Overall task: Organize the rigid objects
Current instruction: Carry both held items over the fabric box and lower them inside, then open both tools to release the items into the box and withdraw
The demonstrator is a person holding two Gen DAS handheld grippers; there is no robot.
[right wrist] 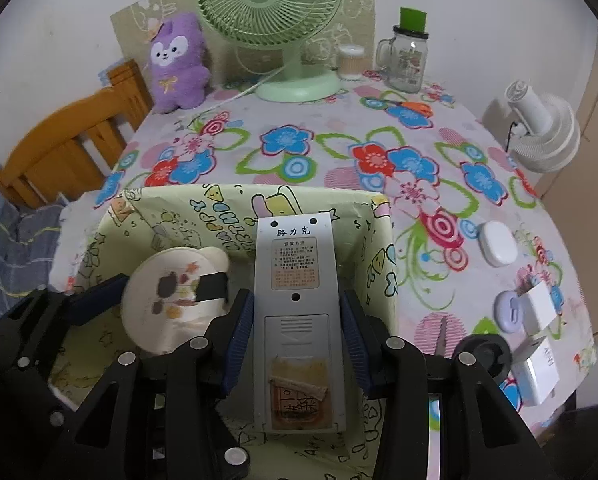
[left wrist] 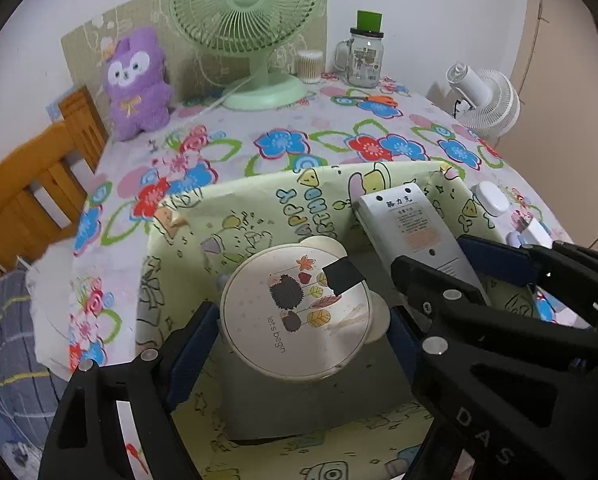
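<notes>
A round lid (left wrist: 295,312) with a hedgehog print is clamped between the blue pads of the left gripper (left wrist: 299,344), held over the inside of the box (left wrist: 179,248). A grey remote (right wrist: 299,320), back side up, is pinched by the right gripper (right wrist: 299,336) over the same box, by its right wall. Whether either item touches the box floor cannot be told. The box sits on a floral tablecloth (right wrist: 331,152), with a green fan (right wrist: 271,12) at the far edge.
</notes>
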